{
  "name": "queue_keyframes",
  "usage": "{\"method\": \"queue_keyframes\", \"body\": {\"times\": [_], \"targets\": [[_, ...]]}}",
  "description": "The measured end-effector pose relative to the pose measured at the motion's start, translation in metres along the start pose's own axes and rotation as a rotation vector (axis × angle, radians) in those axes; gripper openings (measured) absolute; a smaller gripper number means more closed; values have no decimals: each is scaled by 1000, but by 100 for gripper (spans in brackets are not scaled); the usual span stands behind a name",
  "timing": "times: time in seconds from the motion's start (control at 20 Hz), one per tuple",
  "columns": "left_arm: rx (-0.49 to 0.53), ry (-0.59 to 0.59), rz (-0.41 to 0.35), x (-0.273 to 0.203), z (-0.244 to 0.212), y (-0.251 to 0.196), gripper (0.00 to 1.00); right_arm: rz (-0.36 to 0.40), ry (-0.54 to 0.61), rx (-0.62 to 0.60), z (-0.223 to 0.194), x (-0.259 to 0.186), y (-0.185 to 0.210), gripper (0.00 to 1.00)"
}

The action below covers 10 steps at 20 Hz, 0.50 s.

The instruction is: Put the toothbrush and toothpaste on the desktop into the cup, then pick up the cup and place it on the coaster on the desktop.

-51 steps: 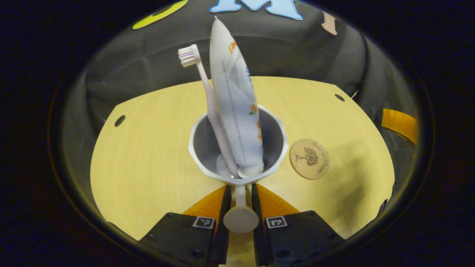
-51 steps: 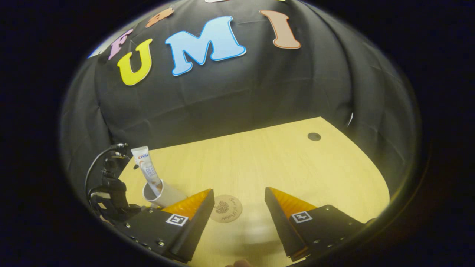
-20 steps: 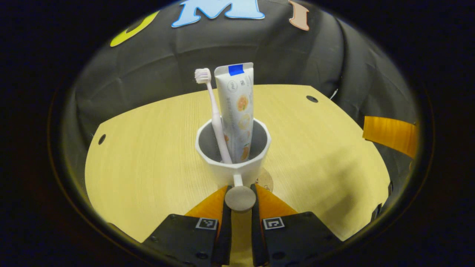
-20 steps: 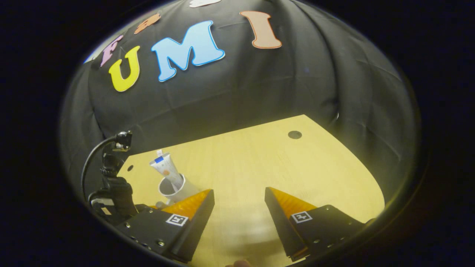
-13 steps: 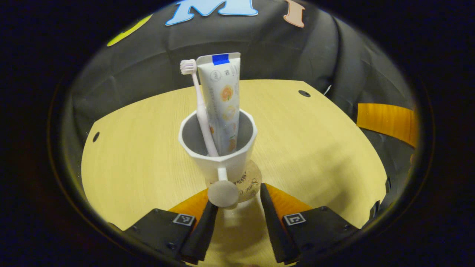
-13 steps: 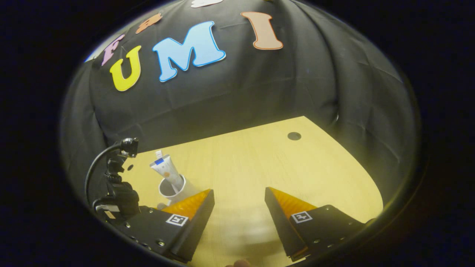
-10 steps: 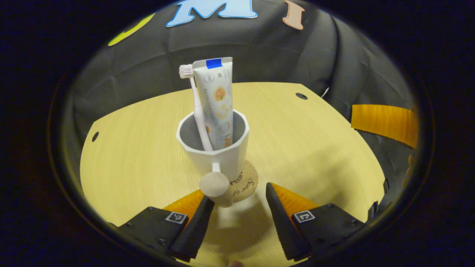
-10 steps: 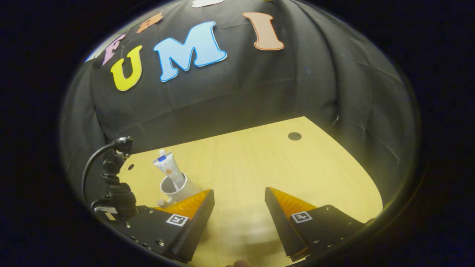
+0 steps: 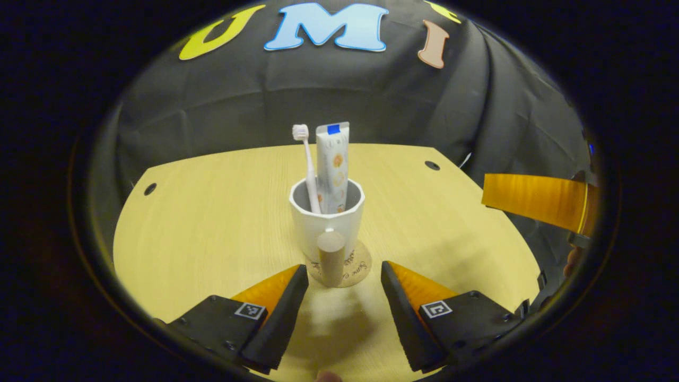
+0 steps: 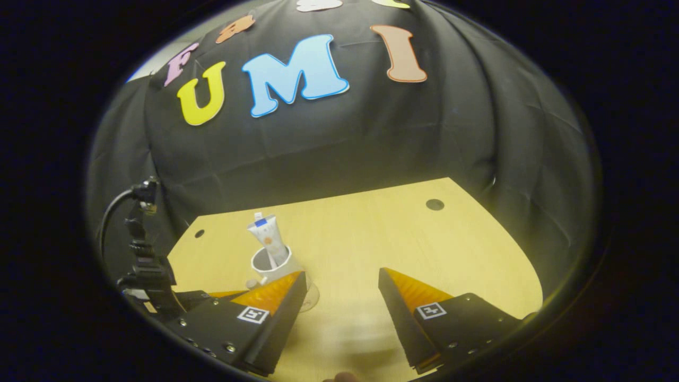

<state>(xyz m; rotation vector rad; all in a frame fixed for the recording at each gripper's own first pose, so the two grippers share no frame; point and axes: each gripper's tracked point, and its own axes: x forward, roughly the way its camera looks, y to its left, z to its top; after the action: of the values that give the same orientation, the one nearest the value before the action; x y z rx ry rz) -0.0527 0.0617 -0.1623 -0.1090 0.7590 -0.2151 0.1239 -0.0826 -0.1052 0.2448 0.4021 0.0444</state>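
Observation:
A white cup point(image 9: 327, 220) stands upright on a round cork coaster point(image 9: 356, 269) in the middle of the wooden desktop point(image 9: 212, 223). Inside it lean a pale toothbrush point(image 9: 306, 164) and a white toothpaste tube point(image 9: 332, 167). The cup's handle point(image 9: 331, 258) points toward my left gripper point(image 9: 344, 273), which is open a little in front of it, touching nothing. In the right gripper view the cup point(image 10: 271, 265) with the tube point(image 10: 268, 239) sits at the left, and my right gripper point(image 10: 340, 284) hangs open above the desktop with nothing between its fingers.
The desktop has small dark holes near its back corners point(image 9: 432, 165). Black cloth walls close it off behind. The right gripper's finger point(image 9: 536, 199) reaches in at the right edge of the left gripper view. The left gripper's body and cable point(image 10: 143, 260) stand left of the cup.
The left gripper set the cup down on the coaster, opened off the handle and drew back. The right gripper has hardly moved.

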Motion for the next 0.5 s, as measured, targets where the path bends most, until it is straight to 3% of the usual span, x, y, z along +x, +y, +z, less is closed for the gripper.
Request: {"method": "queue_keyframes", "body": {"times": [0.15,0.2,0.25,0.5], "targets": [[-21,-139,48,-34,25,15,91,26,-55,-29,11,-14,13,85],[-21,-196,67,-51,36,23,86,34,-85,-41,16,-20,19,85],[-21,-251,85,-66,47,28,91,37,-119,-58,22,-28,23,85],[-28,-476,155,-142,95,59,90,25,-282,-191,48,-69,46,85]]}}
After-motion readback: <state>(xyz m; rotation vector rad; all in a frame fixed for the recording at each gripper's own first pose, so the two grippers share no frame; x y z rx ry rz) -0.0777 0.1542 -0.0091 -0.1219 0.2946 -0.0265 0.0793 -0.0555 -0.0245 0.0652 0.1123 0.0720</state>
